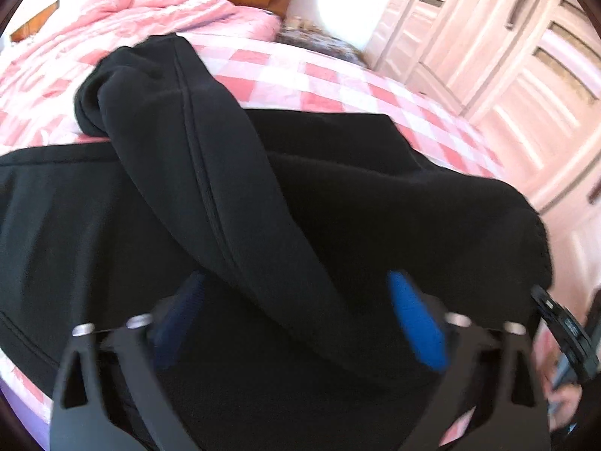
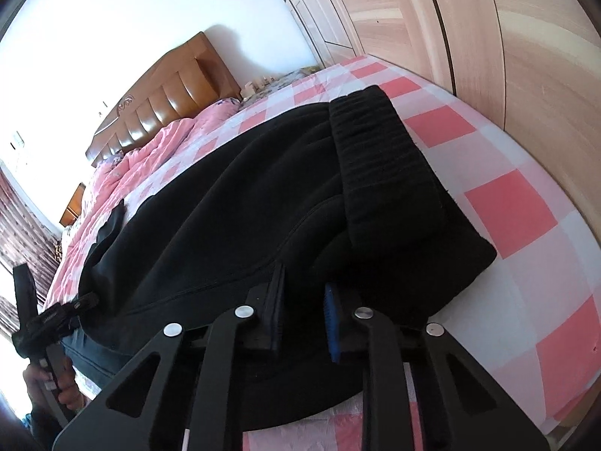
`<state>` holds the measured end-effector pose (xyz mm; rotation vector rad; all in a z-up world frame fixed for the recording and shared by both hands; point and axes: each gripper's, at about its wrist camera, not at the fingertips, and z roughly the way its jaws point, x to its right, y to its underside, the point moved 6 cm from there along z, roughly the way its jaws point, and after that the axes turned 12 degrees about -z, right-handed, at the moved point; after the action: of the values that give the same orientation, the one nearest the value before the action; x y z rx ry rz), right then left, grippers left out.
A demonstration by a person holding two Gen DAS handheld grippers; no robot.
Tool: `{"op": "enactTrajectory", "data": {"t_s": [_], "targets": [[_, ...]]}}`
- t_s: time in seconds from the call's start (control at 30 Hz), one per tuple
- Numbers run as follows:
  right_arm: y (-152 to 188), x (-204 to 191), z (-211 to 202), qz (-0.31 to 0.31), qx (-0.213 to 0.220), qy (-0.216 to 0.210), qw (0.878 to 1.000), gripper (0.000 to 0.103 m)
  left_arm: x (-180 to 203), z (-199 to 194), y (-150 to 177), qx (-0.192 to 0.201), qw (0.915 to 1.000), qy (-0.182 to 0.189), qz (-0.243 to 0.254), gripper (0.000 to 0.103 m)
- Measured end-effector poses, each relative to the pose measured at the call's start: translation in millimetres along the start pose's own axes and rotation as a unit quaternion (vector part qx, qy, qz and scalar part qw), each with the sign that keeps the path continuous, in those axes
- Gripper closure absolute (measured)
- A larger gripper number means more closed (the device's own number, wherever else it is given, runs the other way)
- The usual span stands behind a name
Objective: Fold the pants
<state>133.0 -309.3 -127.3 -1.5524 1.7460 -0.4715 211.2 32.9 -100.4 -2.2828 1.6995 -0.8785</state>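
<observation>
Black pants (image 1: 338, 195) lie spread over a pink checked bed sheet (image 1: 338, 86). One leg (image 1: 180, 112) is thrown back diagonally across the rest, its cuff bunched at the far left. My left gripper (image 1: 296, 300) hovers low over them, jaws apart, with the folded leg running between the blue fingers (image 1: 413, 323). In the right wrist view the ribbed waistband (image 2: 383, 158) lies folded over on top of the pants (image 2: 225, 206). My right gripper (image 2: 302, 300) is shut on a fold of black fabric at the near edge.
The checked sheet (image 2: 518, 210) has bare room to the right of the pants. A rumpled pink quilt (image 1: 131, 18) and brown headboard (image 2: 169, 101) lie at the far end. Pale wardrobe doors (image 1: 507, 75) run along the right. A hand (image 2: 60, 383) grips the other tool's handle.
</observation>
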Motion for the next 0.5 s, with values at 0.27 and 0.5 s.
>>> {"op": "enactTrajectory", "data": {"t_s": [0.27, 0.5], "targets": [[-15, -10, -33, -0.027, 0.042, -0.009, 0.999, 0.095, 5, -74, -1, 0.111, 0.9932, 0.029, 0.018, 0.089], [15, 8, -38, -0.039, 0.005, 0.014, 0.999, 0.096, -6, -70, 63, 0.062, 0.9965, 0.014, 0.055, 0.089]]}}
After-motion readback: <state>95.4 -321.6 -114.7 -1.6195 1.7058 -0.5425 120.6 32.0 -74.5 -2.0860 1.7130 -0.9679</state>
